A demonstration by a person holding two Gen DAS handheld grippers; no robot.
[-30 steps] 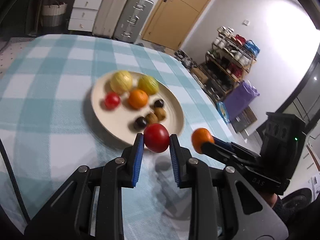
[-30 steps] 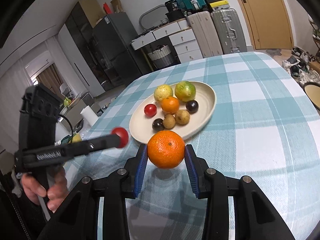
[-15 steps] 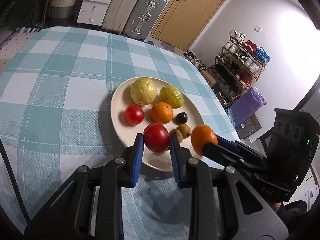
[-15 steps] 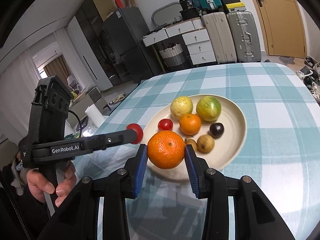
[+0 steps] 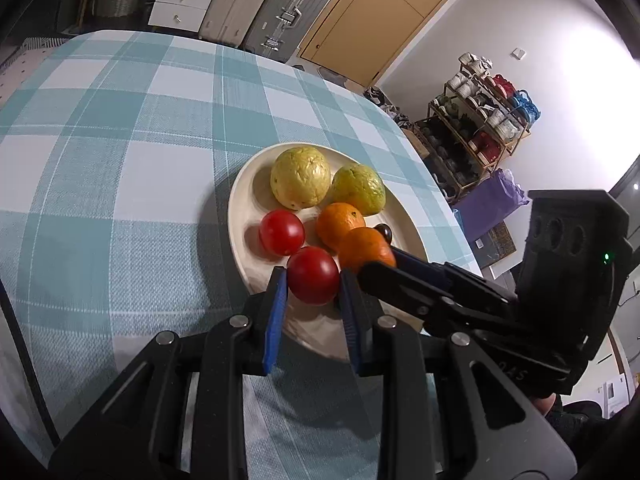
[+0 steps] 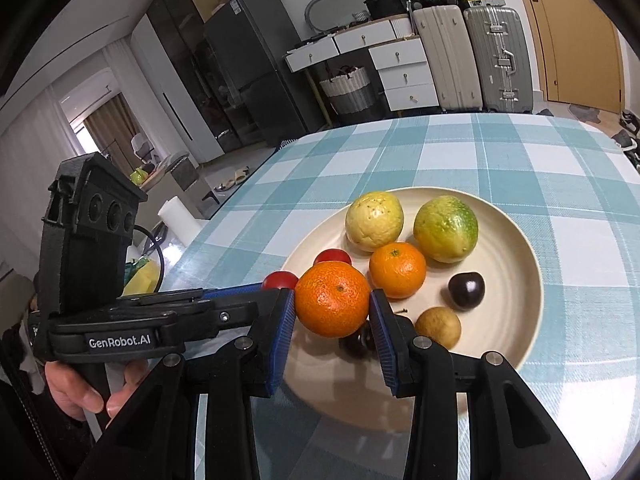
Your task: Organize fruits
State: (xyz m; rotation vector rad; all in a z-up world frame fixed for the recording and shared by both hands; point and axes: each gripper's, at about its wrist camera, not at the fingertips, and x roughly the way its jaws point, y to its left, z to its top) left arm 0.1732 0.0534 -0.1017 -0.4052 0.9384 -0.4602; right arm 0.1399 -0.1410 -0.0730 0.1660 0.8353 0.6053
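Right wrist view: right claw (image 6: 333, 312) pinches an orange (image 6: 333, 299) over the plate (image 6: 516, 240) on the checked surface (image 6: 480, 152); left claw (image 5: 312, 300) pinches a tomato (image 5: 313, 275). Suitcases (image 6: 472, 56) stand upper right.

Teal-white checked tablecloth (image 5: 120, 128); cream plate (image 6: 516, 264); red tomato (image 5: 313, 275); orange mandarin (image 6: 333, 299).

Red tomato (image 5: 313, 275) and orange (image 6: 333, 299) held above cream plate (image 6: 516, 236) near rim; plate holds two guavas, orange, tomato, small dark and brown fruits.
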